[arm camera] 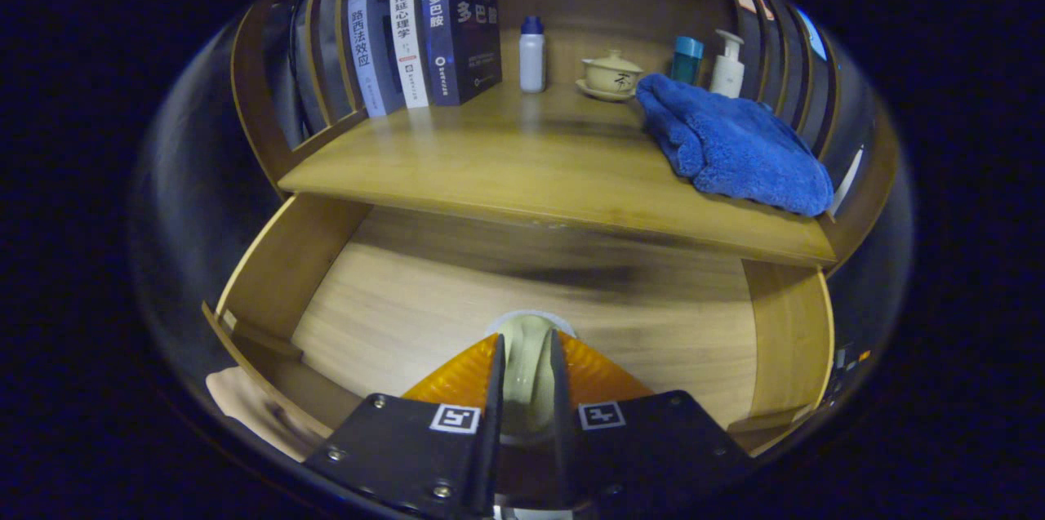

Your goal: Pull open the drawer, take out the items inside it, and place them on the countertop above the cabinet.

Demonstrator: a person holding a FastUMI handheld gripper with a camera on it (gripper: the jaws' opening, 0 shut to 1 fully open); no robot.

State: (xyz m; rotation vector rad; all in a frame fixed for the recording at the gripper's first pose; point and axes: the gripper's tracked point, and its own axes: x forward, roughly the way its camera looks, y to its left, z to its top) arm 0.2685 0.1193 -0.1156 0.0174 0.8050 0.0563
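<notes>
Pale cup (525, 361): pinched between the 2 fingers of the tongs (526, 357), both pressing its sides, above the floor of the drawer (384, 300). Drawer pulled open. Worktop (522, 169) beyond the tongs carries a blue towel (731, 148) ahead to the right, a lidded teacup (612, 75), 3 bottles (532, 55) and upright books (424, 34) ahead to the left.

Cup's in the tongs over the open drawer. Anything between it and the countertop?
Nothing visibly blocks it. The tongs grip the pale cup over the drawer. The countertop ahead lies bare; the blue towel covers its right part.
</notes>
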